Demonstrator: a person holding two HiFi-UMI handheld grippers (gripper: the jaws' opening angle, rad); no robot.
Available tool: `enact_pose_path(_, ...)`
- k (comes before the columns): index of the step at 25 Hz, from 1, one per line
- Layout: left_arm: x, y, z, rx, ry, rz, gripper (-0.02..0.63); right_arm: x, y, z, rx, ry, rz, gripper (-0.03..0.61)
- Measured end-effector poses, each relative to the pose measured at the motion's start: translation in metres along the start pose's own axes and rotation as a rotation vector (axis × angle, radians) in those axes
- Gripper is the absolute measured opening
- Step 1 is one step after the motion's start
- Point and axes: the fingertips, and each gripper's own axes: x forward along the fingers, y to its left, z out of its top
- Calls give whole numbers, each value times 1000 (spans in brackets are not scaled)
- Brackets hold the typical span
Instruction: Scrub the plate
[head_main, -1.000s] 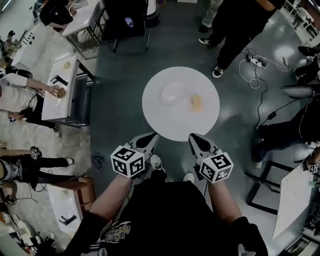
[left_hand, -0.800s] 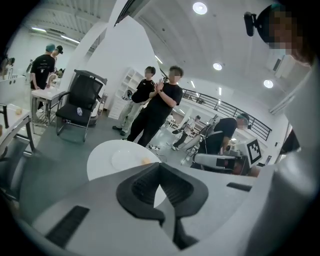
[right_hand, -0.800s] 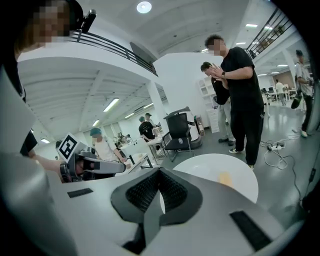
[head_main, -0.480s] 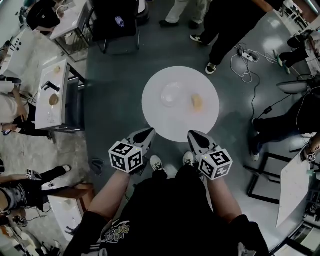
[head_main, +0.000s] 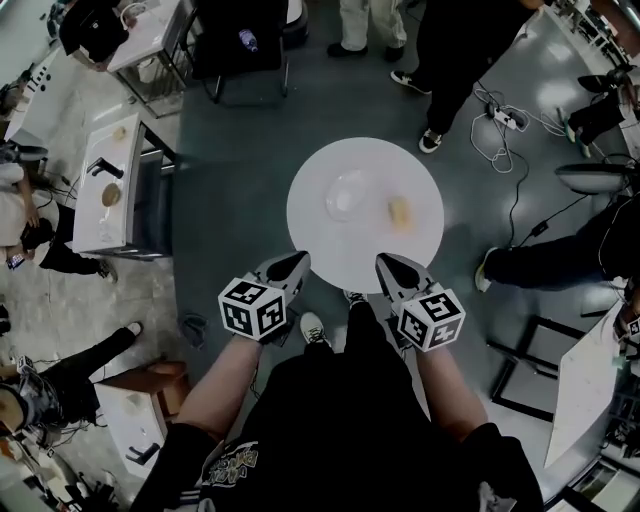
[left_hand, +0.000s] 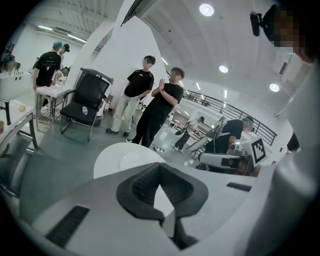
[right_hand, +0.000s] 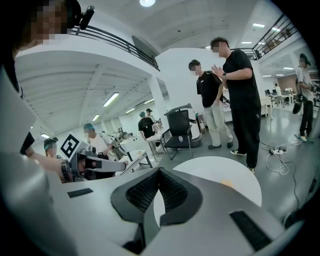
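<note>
the plate (head_main: 346, 195) sits a little left of centre on the round white counter (head_main: 320, 250), in the upper middle of the head view; it looks clear and shallow. just to its right, apart from it, lies a small yellowish sponge (head_main: 400, 211). neither has shifted on the counter over the last second. my left gripper (head_main: 291, 267) and right gripper (head_main: 391, 268) hang at the counter's near edge, lower centre of the frame. both have their jaws pressed together with nothing between them, much where they were a second ago. only my head and the people around have moved. so i judge the scrubbing has not begun: the sponge needs picking up first, likely with my right gripper, which is nearer it.
</note>
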Motion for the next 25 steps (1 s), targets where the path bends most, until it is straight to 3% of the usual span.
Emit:
enact_pose_path(13,61,33,-9,-42,85,87,6,48,-63,-12,54,62,20,20)
enact_pose_path(25,124,84,-24,-76,177,150,6,101,-109,-54,159,152,-17,20)
